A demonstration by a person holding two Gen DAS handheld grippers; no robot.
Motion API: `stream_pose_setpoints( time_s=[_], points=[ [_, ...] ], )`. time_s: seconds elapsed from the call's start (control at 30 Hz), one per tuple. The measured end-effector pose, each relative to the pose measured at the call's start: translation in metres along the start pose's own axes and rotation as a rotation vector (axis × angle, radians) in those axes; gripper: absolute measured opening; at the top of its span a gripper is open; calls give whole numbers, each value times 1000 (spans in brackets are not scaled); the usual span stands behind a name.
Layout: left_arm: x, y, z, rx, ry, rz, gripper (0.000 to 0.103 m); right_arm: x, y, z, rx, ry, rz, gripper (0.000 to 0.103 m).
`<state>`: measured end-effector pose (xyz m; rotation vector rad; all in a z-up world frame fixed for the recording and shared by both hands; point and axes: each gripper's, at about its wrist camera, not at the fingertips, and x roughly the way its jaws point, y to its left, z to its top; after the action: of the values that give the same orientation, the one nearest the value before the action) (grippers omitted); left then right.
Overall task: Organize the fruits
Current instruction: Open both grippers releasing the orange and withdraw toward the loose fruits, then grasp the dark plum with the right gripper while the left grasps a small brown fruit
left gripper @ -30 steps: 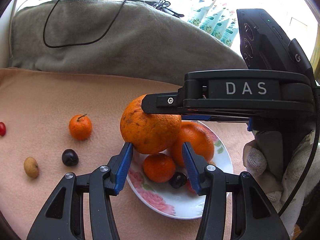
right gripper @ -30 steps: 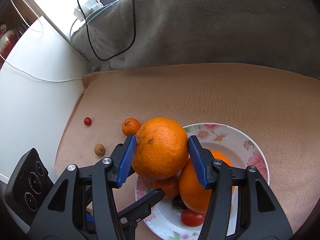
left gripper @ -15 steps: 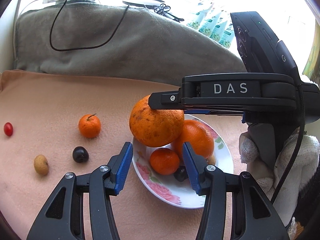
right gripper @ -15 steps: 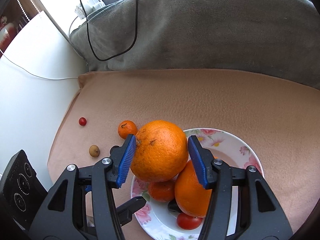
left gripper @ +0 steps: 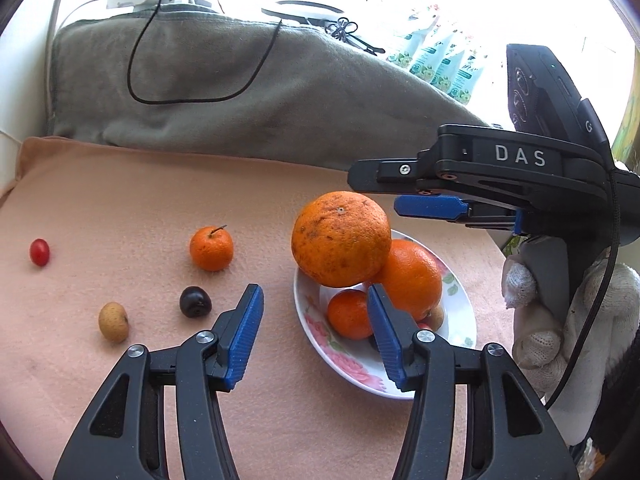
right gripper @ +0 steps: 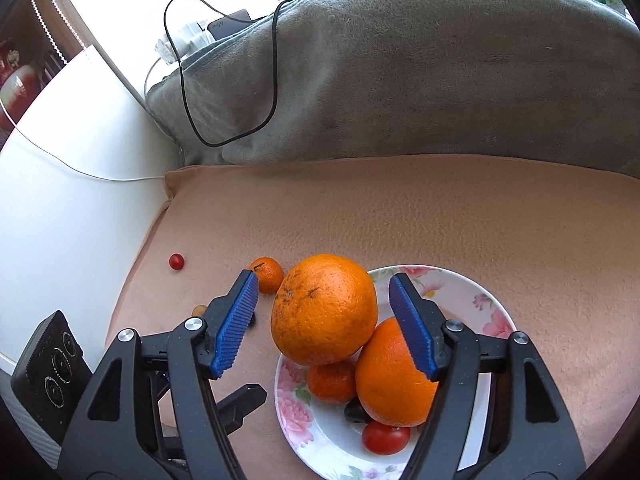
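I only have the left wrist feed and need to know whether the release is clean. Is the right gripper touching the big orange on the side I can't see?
Observer: No. The right gripper is opening. Both pads stand clear of the big orange, which sits between them.
Operator: What carries it?
Observer: It rests on the smaller orange and a mandarin in the plate.
Operator: Is anything in the plate hidden behind my finger?
Observer: A red tomato beside a dark fruit.
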<state>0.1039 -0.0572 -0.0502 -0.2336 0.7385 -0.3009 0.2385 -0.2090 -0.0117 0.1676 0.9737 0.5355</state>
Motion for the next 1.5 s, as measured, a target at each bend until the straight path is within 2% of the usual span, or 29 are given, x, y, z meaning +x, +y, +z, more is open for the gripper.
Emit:
stream_pose_setpoints(
  time_s=[0.17,0.4,0.67,0.93,1.23,1.27,1.5],
  points=[
    [-12,9,-2,-1,-6,6,56,-21,2,-11,-3,-77,6,79],
    [-34,28,-15,23,-19,55,56,-47,15,-35,-36,-163,12,79],
    [-59,69,-29,-18,-33,154,56,-62,51,-56,-152,-243,35,79],
    [-78,111,-36,-80,-50,244,56,-47,82,-63,-227,-222,54,79],
    [-83,139,-35,-122,-68,266,56,-19,107,-75,-270,-140,64,79],
    [-82,141,-35,-126,-68,261,56,-15,110,-76,-273,-131,64,78],
    [-75,141,-33,-127,-57,211,56,20,120,-76,-307,-27,9,47]
  ],
)
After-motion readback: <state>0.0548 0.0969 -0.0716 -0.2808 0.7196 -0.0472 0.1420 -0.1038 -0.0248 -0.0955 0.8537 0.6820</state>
